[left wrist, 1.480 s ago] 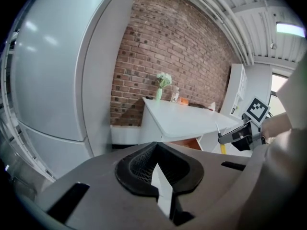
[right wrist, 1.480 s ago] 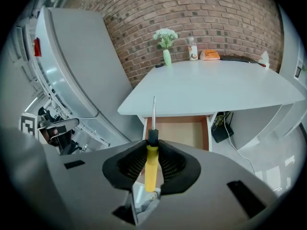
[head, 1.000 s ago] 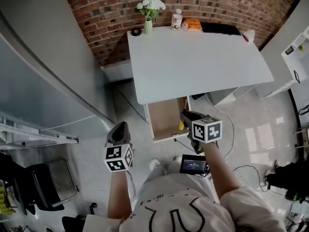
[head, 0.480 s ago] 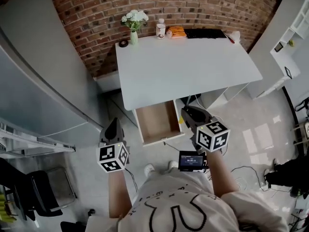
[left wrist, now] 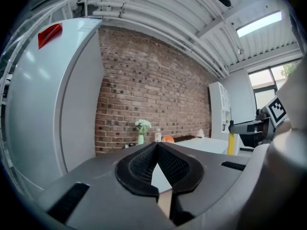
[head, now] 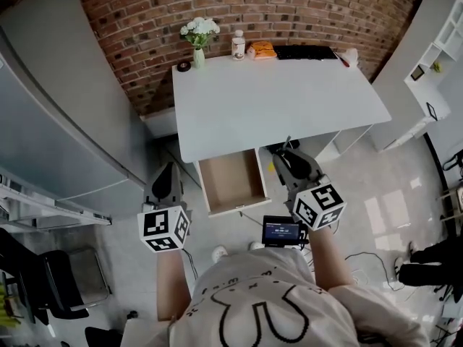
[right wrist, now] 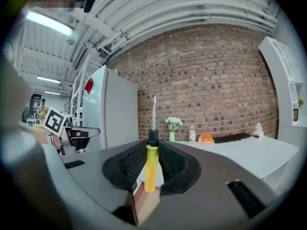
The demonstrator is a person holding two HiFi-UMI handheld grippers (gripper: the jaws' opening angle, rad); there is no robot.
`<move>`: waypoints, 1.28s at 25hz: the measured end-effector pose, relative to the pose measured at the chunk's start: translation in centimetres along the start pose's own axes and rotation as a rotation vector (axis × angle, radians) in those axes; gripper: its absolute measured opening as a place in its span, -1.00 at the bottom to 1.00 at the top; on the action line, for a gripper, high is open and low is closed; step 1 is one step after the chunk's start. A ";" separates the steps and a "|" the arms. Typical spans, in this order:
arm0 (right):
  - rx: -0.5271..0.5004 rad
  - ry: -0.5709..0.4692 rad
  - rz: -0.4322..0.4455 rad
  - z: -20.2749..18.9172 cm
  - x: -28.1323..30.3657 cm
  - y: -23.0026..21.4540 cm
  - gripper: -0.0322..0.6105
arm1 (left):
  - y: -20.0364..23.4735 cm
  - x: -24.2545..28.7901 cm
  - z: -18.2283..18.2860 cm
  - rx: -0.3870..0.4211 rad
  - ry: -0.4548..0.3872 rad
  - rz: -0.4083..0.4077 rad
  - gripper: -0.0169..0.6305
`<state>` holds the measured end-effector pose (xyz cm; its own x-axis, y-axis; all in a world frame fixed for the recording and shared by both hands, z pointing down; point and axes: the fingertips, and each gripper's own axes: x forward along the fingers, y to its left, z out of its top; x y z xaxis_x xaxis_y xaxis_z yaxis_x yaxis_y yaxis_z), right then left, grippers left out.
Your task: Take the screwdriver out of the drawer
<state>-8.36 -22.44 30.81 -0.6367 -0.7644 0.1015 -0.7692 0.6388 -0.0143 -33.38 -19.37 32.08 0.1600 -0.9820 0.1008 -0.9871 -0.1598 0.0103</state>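
Rough red brick wall (head: 289, 6) runs behind everything, mortar lines plain. Tall smooth pale-grey cabinet (head: 51, 107) stands at the left. Flat white rectangular bench (head: 282, 100) has a matte top and its far edge against the brick. Shallow box-shaped drawer of pale wood (head: 230, 179) is pulled out from under the bench's near edge, with floor and low walls showing in the head view. Right tool (right wrist: 152, 152), grey moulded shell with black ribbed pads, is clenched on the yellow plastic-handled screwdriver with black collar and thin metal shaft (right wrist: 150, 169); the screwdriver stands upright between the pads, shaft pointing up, held outside the drawer and just to its right. Left tool (left wrist: 157, 150), same grey shell and ribbed pads, is clenched with tips meeting and nothing between them, low to the left of the drawer. Along the bench's back edge: long black keyboard (head: 307, 51), small pale-green vase holding white flowers (head: 198, 38), white bottle (head: 238, 45), and an orange object (head: 262, 48) of unclear kind.
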 end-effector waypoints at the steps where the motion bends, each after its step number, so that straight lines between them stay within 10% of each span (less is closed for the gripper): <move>1: -0.020 -0.022 0.000 0.3 -0.1 0.1 -0.66 | -0.1 0.0 0.3 0.008 -0.010 -0.001 -0.91; 32: -0.145 -0.136 -0.105 3.7 0.0 -3.5 -0.66 | 0.1 1.9 5.2 0.095 -0.187 0.000 -0.91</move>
<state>-5.84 -25.01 27.22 -0.5625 -0.8258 -0.0402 -0.8221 0.5535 0.1335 -33.18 -21.76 27.14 0.1671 -0.9822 -0.0861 -0.9835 -0.1599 -0.0840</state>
